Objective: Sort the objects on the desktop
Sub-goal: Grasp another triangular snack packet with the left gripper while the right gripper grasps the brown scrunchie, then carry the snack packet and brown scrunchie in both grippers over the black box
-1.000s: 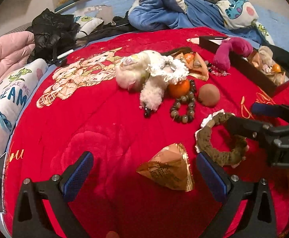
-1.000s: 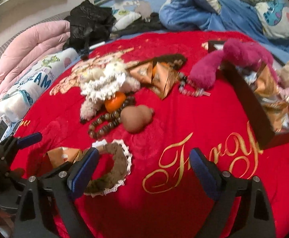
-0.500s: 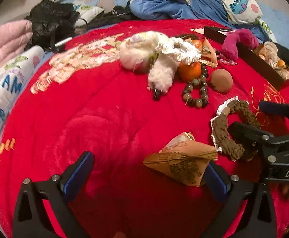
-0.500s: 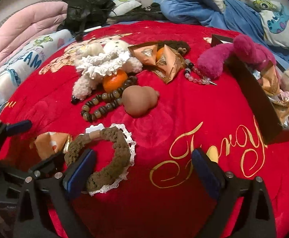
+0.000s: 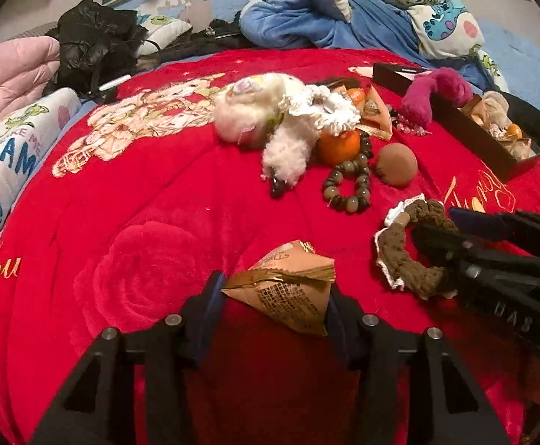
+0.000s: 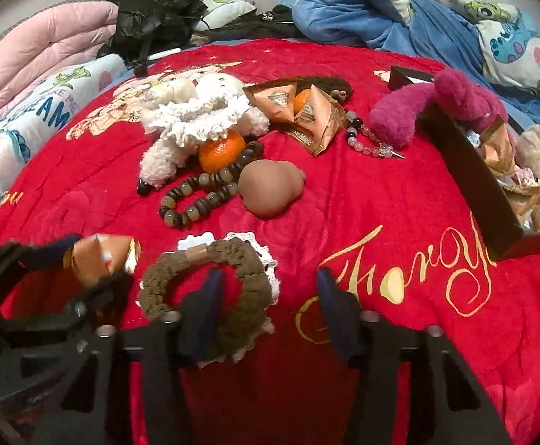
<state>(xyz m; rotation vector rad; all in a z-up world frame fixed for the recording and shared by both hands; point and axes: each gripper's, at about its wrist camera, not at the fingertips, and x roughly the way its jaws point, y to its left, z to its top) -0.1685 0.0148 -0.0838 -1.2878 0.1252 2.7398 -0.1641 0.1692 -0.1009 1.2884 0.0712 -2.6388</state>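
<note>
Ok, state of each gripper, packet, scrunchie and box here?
left gripper: shut on the orange pyramid-shaped foil packet
right gripper: open, one finger through the brown knitted scrunchie
brown knitted scrunchie: flat on the red blanket
black rectangular box: open, partly filled

2 plush toys point(image 6: 203, 118), 3 packets point(image 6: 277, 100), 2 oranges point(image 6: 221, 150).

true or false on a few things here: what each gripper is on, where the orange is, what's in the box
1. The left gripper is closed around the triangular snack packet. True.
2. The right gripper is shut on the bead bracelet. False: it is open, one finger inside the brown scrunchie.
3. An orange lies against the white plush toy. True.
4. The black box is empty. False: it holds packets, a plush and an orange.
</note>
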